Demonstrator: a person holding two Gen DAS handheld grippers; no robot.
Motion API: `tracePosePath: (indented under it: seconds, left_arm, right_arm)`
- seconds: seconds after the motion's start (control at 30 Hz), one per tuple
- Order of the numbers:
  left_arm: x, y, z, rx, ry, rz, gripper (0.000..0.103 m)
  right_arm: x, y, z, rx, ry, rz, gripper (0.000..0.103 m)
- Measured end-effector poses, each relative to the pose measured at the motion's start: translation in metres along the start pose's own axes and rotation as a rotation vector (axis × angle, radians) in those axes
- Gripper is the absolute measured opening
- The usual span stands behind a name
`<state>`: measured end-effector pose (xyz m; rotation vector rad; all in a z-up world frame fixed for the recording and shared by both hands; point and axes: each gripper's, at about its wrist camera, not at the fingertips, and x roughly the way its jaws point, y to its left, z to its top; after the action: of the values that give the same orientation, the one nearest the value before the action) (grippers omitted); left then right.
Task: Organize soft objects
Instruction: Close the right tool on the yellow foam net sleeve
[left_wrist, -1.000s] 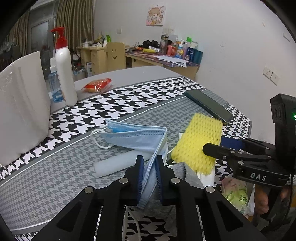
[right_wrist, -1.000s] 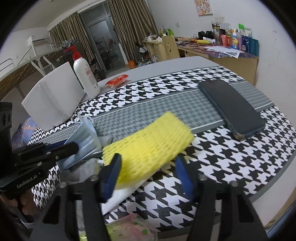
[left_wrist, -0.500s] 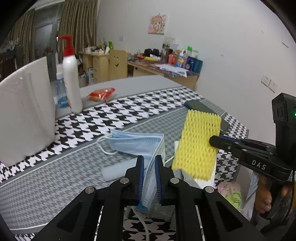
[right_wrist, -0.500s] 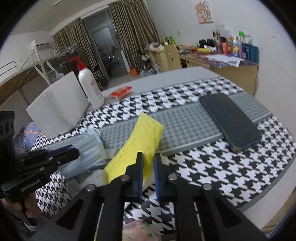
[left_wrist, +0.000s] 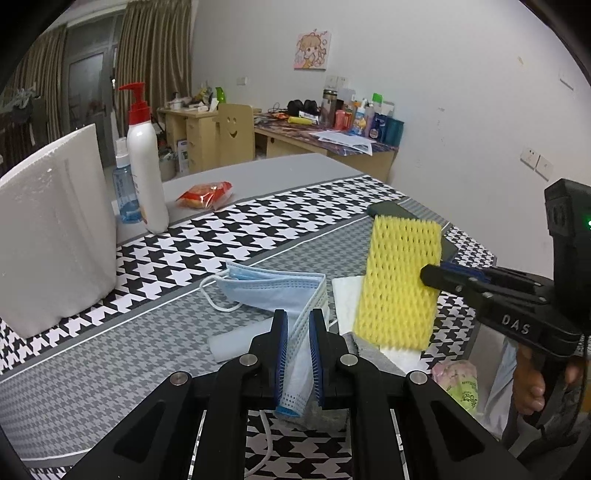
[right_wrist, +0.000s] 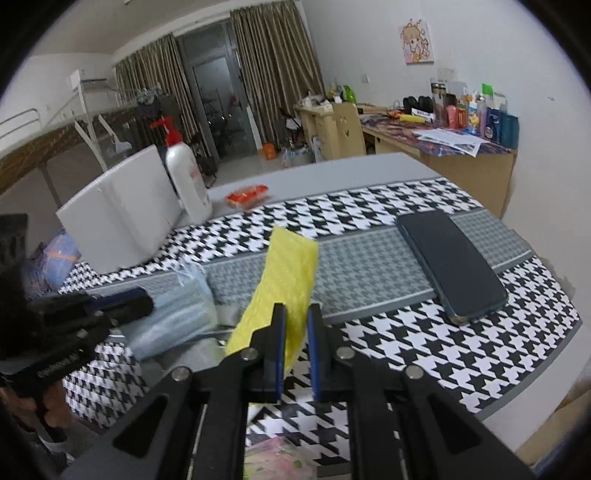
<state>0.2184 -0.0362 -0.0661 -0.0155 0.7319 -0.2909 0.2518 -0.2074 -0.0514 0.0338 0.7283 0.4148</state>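
Note:
My left gripper (left_wrist: 295, 317) is shut on a light blue face mask (left_wrist: 273, 284), whose free end and ear loop rest on the houndstooth table cloth (left_wrist: 184, 258). A yellow foam net (left_wrist: 400, 280) stands raised on edge, pinched at its side by my right gripper (left_wrist: 428, 275). In the right wrist view the yellow foam net (right_wrist: 291, 266) runs up between the pads of the right gripper (right_wrist: 294, 314); its jaws are opening slightly, still pressing the net. The left gripper (right_wrist: 144, 301) and mask (right_wrist: 177, 314) show at the left there.
Under the net lie a white sheet (left_wrist: 347, 295), a white foam roll (left_wrist: 236, 341) and grey cloth (left_wrist: 369, 354). A white box (left_wrist: 48, 236), a pump bottle (left_wrist: 146, 173), a spray bottle (left_wrist: 125, 188) and a red packet (left_wrist: 205, 194) stand behind. A dark phone (right_wrist: 450, 266) lies right.
The right gripper closed from wide open onto the yellow foam net and lifted it from flat to standing on edge. The left gripper kept its hold on the mask.

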Motion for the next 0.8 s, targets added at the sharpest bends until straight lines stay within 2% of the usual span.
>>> tracePosePath:
  seconds: [0.07,0.17,0.23,0.33,0.43,0.5,0.63,0.8]
  left_arm:
    - [0.003,0.001,0.0,-0.003,0.009,0.008,0.023]
    - [0.008,0.0,0.0,-0.002,0.021,0.004,0.038]
    - [0.012,-0.002,0.0,0.003,0.029,0.001,0.041]
    - [0.016,-0.005,0.001,0.015,0.043,0.006,0.041]
    - [0.024,-0.008,0.002,0.028,0.066,0.009,0.041]
    - [0.029,-0.01,0.001,0.032,0.083,0.005,0.04]
    - [0.036,-0.012,-0.001,0.047,0.105,0.007,0.015]
    - [0.038,-0.014,-0.004,0.063,0.114,0.001,0.008]
  right_arm:
    - [0.005,-0.004,-0.001,0.011,0.018,-0.012,0.039]
    - [0.011,-0.01,-0.003,0.033,0.04,-0.009,0.043]
    - [0.014,-0.012,-0.005,0.047,0.057,-0.001,0.051]
    - [0.015,-0.012,-0.007,0.051,0.057,0.004,0.054]
    - [0.014,-0.011,-0.008,0.042,0.055,0.002,0.064]
    - [0.012,-0.012,-0.009,0.05,0.048,0.008,0.068]
    - [0.013,-0.015,-0.011,0.06,0.053,0.013,0.07]
    - [0.016,-0.017,-0.011,0.062,0.069,0.016,0.07]
